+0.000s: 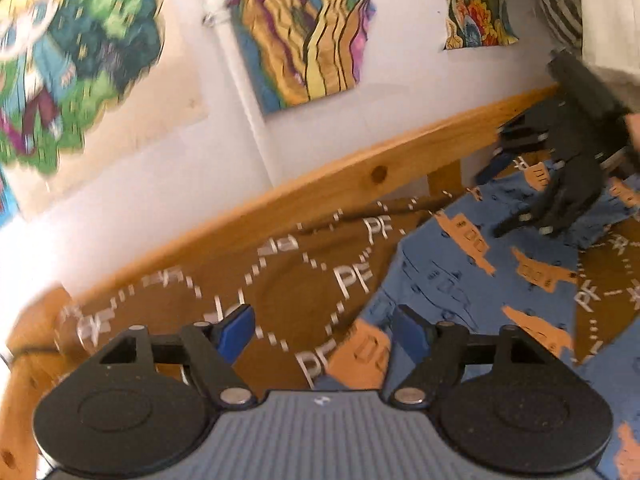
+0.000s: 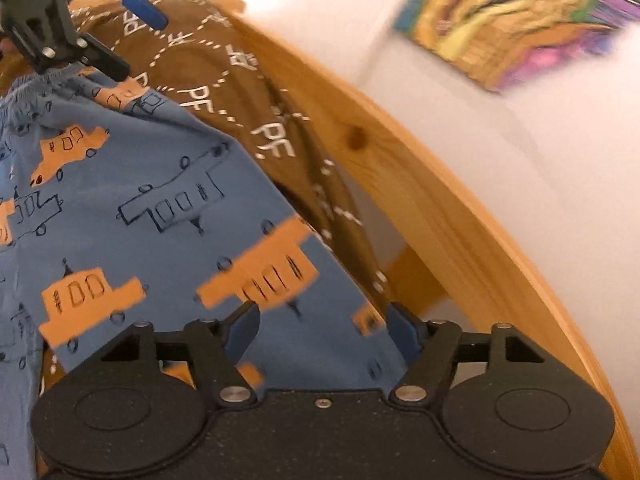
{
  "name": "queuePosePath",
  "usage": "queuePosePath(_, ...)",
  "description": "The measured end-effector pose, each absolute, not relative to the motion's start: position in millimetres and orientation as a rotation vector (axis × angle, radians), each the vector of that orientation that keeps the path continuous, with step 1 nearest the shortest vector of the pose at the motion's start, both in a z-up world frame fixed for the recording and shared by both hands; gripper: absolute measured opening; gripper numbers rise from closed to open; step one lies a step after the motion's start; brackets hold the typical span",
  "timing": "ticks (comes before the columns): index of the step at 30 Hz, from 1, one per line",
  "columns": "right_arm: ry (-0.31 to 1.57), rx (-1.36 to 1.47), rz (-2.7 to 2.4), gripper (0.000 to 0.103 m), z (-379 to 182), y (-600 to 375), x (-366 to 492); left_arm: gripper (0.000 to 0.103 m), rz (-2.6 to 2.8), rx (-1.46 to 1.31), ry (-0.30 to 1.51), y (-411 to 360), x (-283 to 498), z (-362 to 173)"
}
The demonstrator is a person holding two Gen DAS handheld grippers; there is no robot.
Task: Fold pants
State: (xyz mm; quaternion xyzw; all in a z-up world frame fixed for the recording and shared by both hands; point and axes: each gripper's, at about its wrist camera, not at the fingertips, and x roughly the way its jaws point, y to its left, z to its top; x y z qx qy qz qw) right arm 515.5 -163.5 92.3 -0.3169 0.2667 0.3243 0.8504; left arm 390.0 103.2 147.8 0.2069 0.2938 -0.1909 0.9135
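Observation:
Blue pants (image 1: 460, 272) printed with orange and outlined cars lie on a brown bedspread (image 1: 288, 280) marked "PF". My left gripper (image 1: 324, 330) is open and empty, just above the spread at the pants' near edge. In the right wrist view the pants (image 2: 152, 200) fill the left half. My right gripper (image 2: 320, 330) is open, its blue fingertips (image 2: 242, 330) spread over the pants' edge. The right gripper also shows in the left wrist view (image 1: 560, 184), over the pants' far end. The left gripper shows in the right wrist view (image 2: 80, 24) near the waistband.
A wooden bed rail (image 1: 360, 176) runs along the far side of the bed, against a white wall (image 1: 200, 152) with colourful posters (image 1: 304, 32). The rail (image 2: 440, 200) passes close to my right gripper. A white pipe (image 1: 236, 60) runs down the wall.

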Motion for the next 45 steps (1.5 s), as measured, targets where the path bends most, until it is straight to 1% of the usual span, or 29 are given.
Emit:
queuePosePath(2, 0.573, -0.677, 0.704, 0.056, 85.1, -148.6, 524.8, 0.073, -0.433, 0.382, 0.665, 107.2, 392.7, 145.0)
queuePosePath(3, 0.574, -0.683, 0.704, 0.055, 84.0, -143.0, 527.9, 0.071, -0.457, 0.372, 0.686, 108.3, 393.3, 143.6)
queuePosePath(6, 0.587, -0.682, 0.716, 0.049, 89.5, -133.3, 540.0, 0.057, -0.462, 0.411, 0.723, 106.0, 399.1, 138.1)
queuePosePath(8, 0.6, -0.703, 0.72, 0.042, 90.4, -128.8, 542.6, 0.046, -0.423, 0.403, 0.766, 107.8, 409.3, 135.4)
queuePosePath(9, 0.606, -0.707, 0.715, 0.039, 91.4, -127.1, 544.7, 0.043, -0.406, 0.378, 0.792, 110.1, 414.6, 134.9)
queuePosePath(11, 0.628, -0.7, 0.713, 0.032, 91.4, -121.6, 548.6, 0.035, -0.389, 0.323, 0.83, 114.8, 421.3, 135.9)
queuePosePath(12, 0.635, -0.707, 0.709, 0.029, 90.1, -116.8, 549.2, 0.029, -0.386, 0.311, 0.839, 115.3, 422.7, 137.5)
queuePosePath(13, 0.636, -0.718, 0.711, 0.023, 89.8, -113.1, 549.1, 0.01, -0.379, 0.31, 0.846, 115.1, 422.7, 138.5)
queuePosePath(14, 0.639, -0.725, 0.711, 0.017, 89.5, -110.1, 548.7, 0.006, -0.371, 0.307, 0.856, 114.2, 422.1, 139.2)
queuePosePath(15, 0.647, -0.73, 0.707, 0.014, 89.2, -107.5, 548.0, 0.006, -0.358, 0.305, 0.854, 113.1, 420.1, 140.3)
queuePosePath(17, 0.64, -0.732, 0.691, 0.004, 90.5, -109.6, 538.0, 0.004, -0.333, 0.33, 0.819, 108.2, 412.9, 144.4)
queuePosePath(20, 0.605, -0.715, 0.67, 0.0, 100.4, -116.5, 522.2, 0.003, -0.3, 0.397, 0.753, 102.6, 395.3, 151.9)
queuePosePath(23, 0.556, -0.687, 0.655, 0.0, 112.9, -123.5, 497.7, 0.003, -0.294, 0.444, 0.676, 98.1, 376.2, 162.3)
queuePosePath(27, 0.472, -0.687, 0.631, 0.0, 129.3, -138.7, 444.4, 0.003, -0.301, 0.521, 0.591, 90.1, 344.7, 173.6)
queuePosePath(31, 0.418, -0.668, 0.629, 0.0, 129.6, -145.2, 392.3, 0.003, -0.293, 0.613, 0.519, 78.5, 307.0, 182.5)
queuePosePath(33, 0.396, -0.668, 0.635, 0.0, 129.2, -144.8, 366.5, 0.003, -0.298, 0.706, 0.472, 70.8, 280.0, 181.8)
queuePosePath(39, 0.397, -0.612, 0.66, 0.0, 121.5, -150.1, 284.2, 0.003, -0.357, 0.963, 0.425, 54.9, 208.4, 155.7)
queuePosePath(45, 0.441, -0.62, 0.671, 0.0, 81.8, -142.3, 220.9, 0.003, -0.378, 1.092, 0.452, 48.8, 166.9, 108.7)
